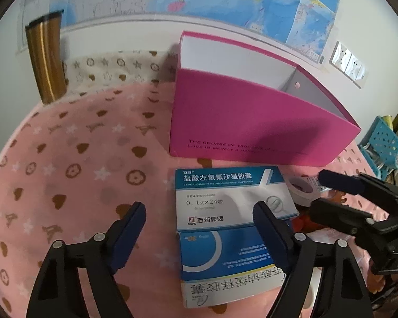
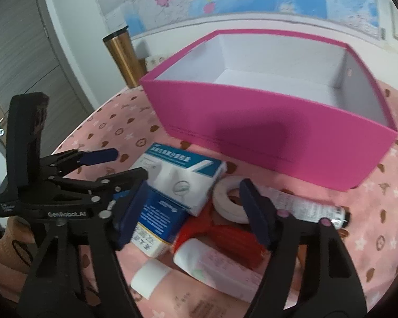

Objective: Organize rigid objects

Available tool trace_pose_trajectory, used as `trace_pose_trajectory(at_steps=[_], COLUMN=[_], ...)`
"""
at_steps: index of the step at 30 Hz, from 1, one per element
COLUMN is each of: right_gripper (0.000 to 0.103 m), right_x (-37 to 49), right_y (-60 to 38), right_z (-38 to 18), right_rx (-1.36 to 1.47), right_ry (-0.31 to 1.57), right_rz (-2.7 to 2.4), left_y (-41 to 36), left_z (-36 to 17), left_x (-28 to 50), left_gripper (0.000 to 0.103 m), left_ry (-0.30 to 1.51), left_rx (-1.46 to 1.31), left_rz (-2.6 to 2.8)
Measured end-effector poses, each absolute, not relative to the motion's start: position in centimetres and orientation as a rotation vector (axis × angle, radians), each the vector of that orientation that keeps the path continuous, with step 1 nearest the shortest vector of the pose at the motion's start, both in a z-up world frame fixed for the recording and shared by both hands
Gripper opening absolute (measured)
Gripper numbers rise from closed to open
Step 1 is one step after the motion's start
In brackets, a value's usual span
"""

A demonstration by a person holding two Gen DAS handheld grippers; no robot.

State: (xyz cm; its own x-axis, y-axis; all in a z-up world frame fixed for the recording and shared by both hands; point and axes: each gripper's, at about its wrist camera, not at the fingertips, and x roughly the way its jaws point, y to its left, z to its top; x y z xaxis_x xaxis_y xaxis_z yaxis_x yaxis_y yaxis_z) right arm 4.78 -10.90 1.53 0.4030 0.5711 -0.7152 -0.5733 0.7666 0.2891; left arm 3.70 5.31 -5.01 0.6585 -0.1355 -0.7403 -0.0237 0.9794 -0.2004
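Pink cloth (image 1: 79, 159): medicine box (image 1: 225, 198) between open jaws.

Your left gripper (image 1: 199, 212) is level and low, its 2 blue-padded fingers (image 1: 135, 221) spread wide with nothing between them. Seen from the right wrist view, the same unit (image 2: 119, 163) sits at the left edge, tilted on its side, one finger above the other, still parted.

Your right gripper (image 2: 193, 201) points forward and down, both fingers (image 2: 254, 209) well apart and not clamped on anything. From the left wrist view it (image 1: 323, 188) enters at the right edge, angled leftward, upper pad (image 1: 339, 181) above the lower black finger, a gap showing between them.
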Motion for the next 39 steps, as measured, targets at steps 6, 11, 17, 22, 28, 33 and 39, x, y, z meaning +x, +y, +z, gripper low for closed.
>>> trace_pose_trajectory(at_steps=[6, 11, 17, 22, 28, 33, 39], right_gripper=[0.049, 0.049, 0.049, 0.049, 0.053, 0.066, 0.066], right_x=[5.4, 6.5, 7.7, 8.4, 9.0, 9.0, 8.9], right_y=[-9.5, -9.5, -9.6, -8.6, -7.8, -7.1, -7.8], right_z=[-0.2, -1.3, -1.4, -1.7, -2.0, -2.0, -1.8], right_rx=[-0.004, 0.015, 0.034, 0.02, 0.01, -0.003, 0.062], right_ry=[0.993, 1.045, 1.073, 1.09, 1.114, 1.117, 1.095], right_rz=[0.793, 0.769, 0.765, 0.754, 0.734, 0.758, 0.769], left_y=[5.7, 5.7, 5.9, 6.4, 6.3, 6.5, 5.8], left_z=[-5.6, -5.8, -6.4, -6.6, -6.6, -6.5, -5.7], left_x=[4.2, 4.6, 5.3, 5.5, 5.6, 5.5, 5.3], left_gripper=[0.074, 0.07, 0.068, 0.068, 0.063, 0.059, 0.059], left_ry=[0.876, 0.893, 0.929, 0.938, 0.939, 0.943, 0.931], left_rx=[-0.211, -0.214, -0.222, -0.244, -0.233, -0.248, -0.219], left_rz=[-0.101, -0.144, -0.172, -0.193, -0.202, -0.206, -0.191])
